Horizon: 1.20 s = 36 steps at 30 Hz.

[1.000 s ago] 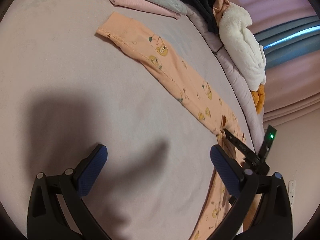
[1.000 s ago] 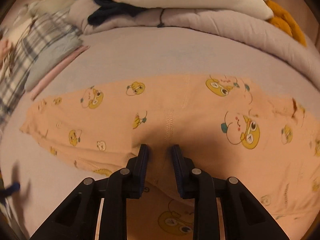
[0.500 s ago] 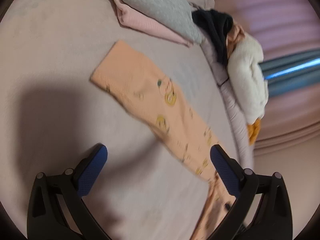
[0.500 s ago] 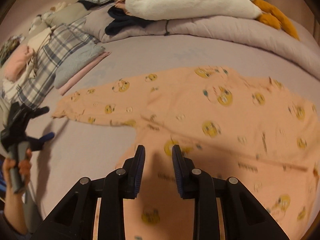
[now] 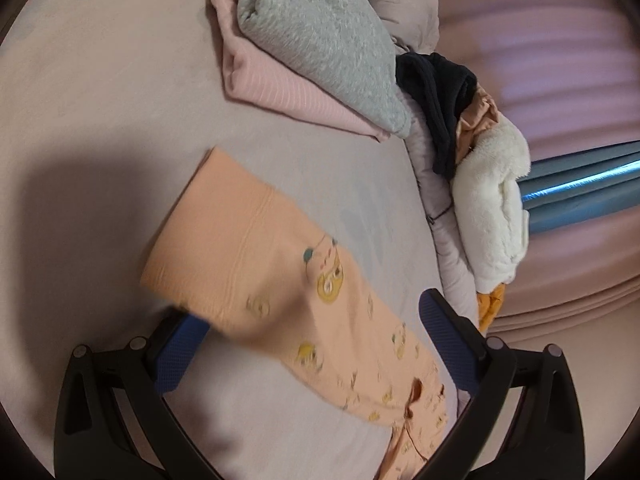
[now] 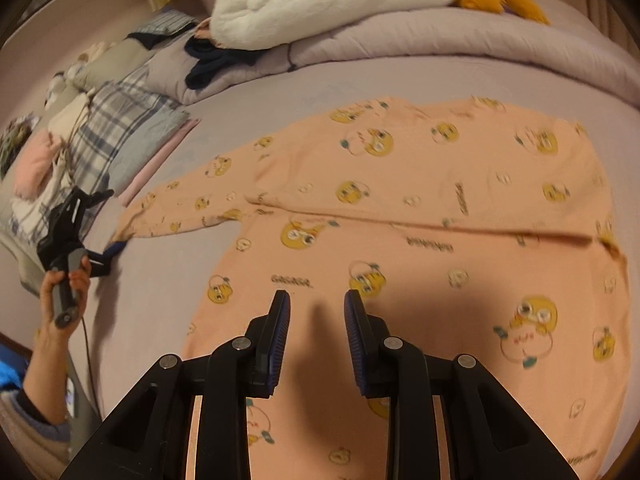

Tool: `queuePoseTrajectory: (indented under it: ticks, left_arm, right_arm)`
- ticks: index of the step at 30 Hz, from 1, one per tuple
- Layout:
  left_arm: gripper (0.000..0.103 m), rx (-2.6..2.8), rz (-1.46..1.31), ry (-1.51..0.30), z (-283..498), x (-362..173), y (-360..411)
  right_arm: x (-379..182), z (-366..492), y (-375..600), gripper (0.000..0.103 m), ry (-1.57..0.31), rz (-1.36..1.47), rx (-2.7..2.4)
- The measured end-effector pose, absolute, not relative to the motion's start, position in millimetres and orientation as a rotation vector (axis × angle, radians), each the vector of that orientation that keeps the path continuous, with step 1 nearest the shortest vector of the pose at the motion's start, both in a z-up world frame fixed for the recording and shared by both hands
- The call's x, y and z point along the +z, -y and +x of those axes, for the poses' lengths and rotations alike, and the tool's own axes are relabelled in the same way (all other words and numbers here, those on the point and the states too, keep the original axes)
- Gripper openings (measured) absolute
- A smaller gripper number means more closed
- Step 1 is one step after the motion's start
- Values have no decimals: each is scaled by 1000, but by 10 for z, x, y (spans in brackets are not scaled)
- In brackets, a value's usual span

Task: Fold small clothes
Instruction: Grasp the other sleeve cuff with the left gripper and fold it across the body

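The orange pajamas (image 6: 420,208) lie flat on the bed (image 6: 160,300). The right gripper (image 6: 317,312) hovers above them, its jaws a little apart and holding nothing. At nine o'clock, the left gripper (image 5: 308,320) has its jaws wide open around one pajama leg (image 5: 248,256), not squeezing it.

The left gripper (image 5: 312,340) stands wide open over the bed (image 5: 100,92). The cuff end of an orange sleeve (image 5: 248,256) printed with yellow cartoon faces lies between its blue pads (image 5: 444,332), covering the tip of the left pad. At the bed's far edge sit a folded pink cloth (image 5: 280,88), a grey sweater (image 5: 320,36), a dark garment (image 5: 436,92) and a white plush toy (image 5: 492,208).
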<state>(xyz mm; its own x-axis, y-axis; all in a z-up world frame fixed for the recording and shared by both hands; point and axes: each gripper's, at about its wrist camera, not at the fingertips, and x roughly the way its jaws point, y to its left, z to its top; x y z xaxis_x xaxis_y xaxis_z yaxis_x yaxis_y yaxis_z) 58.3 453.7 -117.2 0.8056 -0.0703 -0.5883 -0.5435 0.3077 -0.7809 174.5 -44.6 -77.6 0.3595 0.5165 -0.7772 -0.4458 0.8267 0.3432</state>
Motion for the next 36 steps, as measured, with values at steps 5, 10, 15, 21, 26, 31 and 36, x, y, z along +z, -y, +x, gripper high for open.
queuePoseTrajectory:
  ticks: [5, 10, 15, 21, 26, 31, 36]
  left_arm:
    - [37, 430, -1258, -626, 605, -1243, -4591]
    - [7, 439, -1302, -650, 563, -1326, -4633]
    - [5, 436, -1187, -630, 599, -992, -4488]
    - [5, 327, -1004, -616, 878, -394, -4057]
    - [5, 199, -830, -634, 1266, 94, -3338]
    - [5, 74, -690, -679, 1694, 337, -2497]
    - [6, -32, -540, -757, 2056, 285, -1549]
  right_arm:
    - [-800, 1660, 550, 28, -1036, 98, 594]
    - [-796, 1608, 678, 28, -1042, 116, 586]
    - [-754, 1575, 779, 28, -1026, 139, 575]
    - [-710, 1523, 931, 28, -1005, 180, 564]
    - [-710, 1440, 1137, 29, -988, 229, 556]
    - [-682, 1361, 1423, 29, -954, 297, 543]
    - [-711, 1338, 1778, 29, -933, 365, 491]
